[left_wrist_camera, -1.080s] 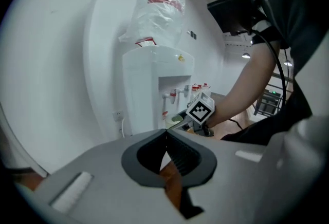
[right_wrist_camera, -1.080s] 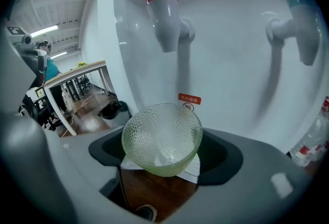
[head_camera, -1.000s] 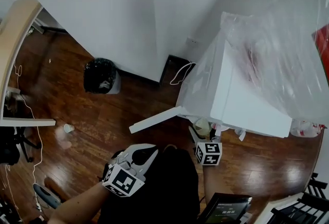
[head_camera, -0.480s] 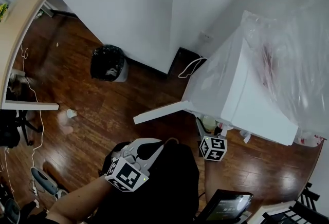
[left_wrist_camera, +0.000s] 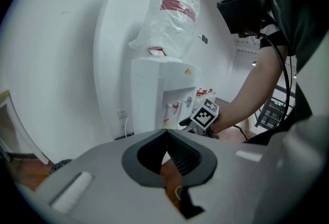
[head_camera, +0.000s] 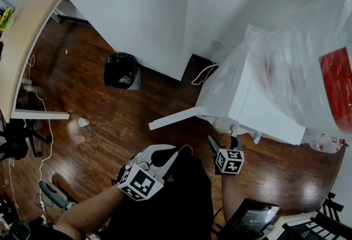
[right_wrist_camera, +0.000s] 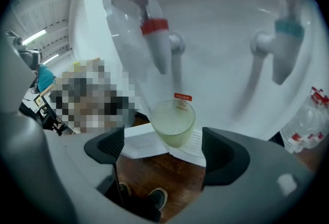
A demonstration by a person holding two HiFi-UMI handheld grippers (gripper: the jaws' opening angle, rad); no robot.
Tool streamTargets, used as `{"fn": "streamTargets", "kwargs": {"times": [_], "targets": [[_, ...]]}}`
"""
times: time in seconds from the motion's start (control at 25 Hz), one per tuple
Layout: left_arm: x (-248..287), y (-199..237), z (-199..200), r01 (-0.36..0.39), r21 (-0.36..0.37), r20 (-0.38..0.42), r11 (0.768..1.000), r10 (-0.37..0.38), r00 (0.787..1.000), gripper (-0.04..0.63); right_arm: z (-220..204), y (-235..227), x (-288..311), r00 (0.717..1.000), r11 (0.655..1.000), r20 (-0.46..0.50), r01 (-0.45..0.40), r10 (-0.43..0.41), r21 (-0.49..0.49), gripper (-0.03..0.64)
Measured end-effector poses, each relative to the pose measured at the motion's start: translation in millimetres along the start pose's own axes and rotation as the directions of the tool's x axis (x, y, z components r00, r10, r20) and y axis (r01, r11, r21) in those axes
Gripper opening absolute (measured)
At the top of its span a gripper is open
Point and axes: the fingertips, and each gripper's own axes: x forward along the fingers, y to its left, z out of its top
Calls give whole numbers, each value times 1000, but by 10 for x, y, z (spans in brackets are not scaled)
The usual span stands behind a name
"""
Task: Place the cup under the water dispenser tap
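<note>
As the right hand-held gripper [right_wrist_camera: 165,148] opens its jaws off the cup [right_wrist_camera: 174,124] between them, at the drip tray's [right_wrist_camera: 196,141] front edge, a skewed pull-back could topple it; the left hand-held gripper [left_wrist_camera: 165,138] is closed, empty.

Translucent, seemingly plastic cup [right_wrist_camera: 174,123]; glossy white dispenser [head_camera: 258,107] under crinkled clear film [head_camera: 297,41]; polished wood floor [head_camera: 99,118].

An office or shared workroom, not a home kitchen. White walls [head_camera: 143,7] meet a dark wood floor [head_camera: 99,101]. A dispenser [head_camera: 258,107] with its bottle wrapped in plastic stands by a wall socket [head_camera: 216,44]. Near it are a lined black bin [head_camera: 122,70], a long wooden bench [head_camera: 25,41] with loose cables [head_camera: 47,140] beside it, and black chairs [head_camera: 330,206]. Strip lights [right_wrist_camera: 36,37] run overhead.
</note>
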Motion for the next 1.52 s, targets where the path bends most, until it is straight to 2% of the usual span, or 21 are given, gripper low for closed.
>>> {"fn": "streamTargets", "kwargs": {"times": [0.16,0.28,0.4,0.52,0.6,0.68,0.72,0.8,0.92,0.96,1.08,1.28,1.44,1.52], "targets": [[-277,-46,558,-6,-11,62,1000,6,998,0,138,259,-556,999,999,-14,-31,32,16,451],[-499,-149,898,-7,19,97,1000,5,995,0,313,513,-980,998,998,14,-68,68,3,406],[-721,-174,1072,-23,22,109,999,21,994,0,607,743,-1322,995,998,74,-62,64,-27,347],[-984,-336,1203,12,-10,128,1000,-11,992,0,838,928,-1774,991,998,122,-60,59,2,314],[-1193,-405,1366,36,9,171,999,-37,984,7,1068,1054,-2076,981,998,181,-65,62,10,262],[-1428,-449,1524,48,16,234,999,-50,971,18,1296,1169,-2378,966,999,255,-41,43,-12,162],[-1554,-480,1570,54,9,258,998,-55,965,18,1378,1238,-2526,958,999,285,-27,32,-20,133],[-1768,-544,1603,68,-20,288,997,-60,956,19,1472,1386,-2767,949,1000,315,-16,21,-18,118],[-1920,-632,1610,104,-64,315,993,-79,946,18,1523,1607,-2990,950,999,310,-36,47,-41,84],[-1945,-665,1608,115,-56,319,992,-92,943,18,1541,1688,-3065,949,997,310,-43,61,-65,78],[-2028,-759,1617,126,-16,321,992,-114,940,18,1558,1879,-3313,943,992,324,-43,80,-119,3],[-2232,-741,1834,89,-52,359,995,-64,931,18,1625,2085,-3655,927,987,352,-92,133,-131,2],[-2174,-839,2038,58,-83,353,995,-24,935,19,1718,2057,-3905,930,980,340,-79,138,-181,2],[-2171,-927,2157,54,-81,369,995,-21,929,20,1772,2036,-4081,922,981,361,-78,140,-180,0]]}}
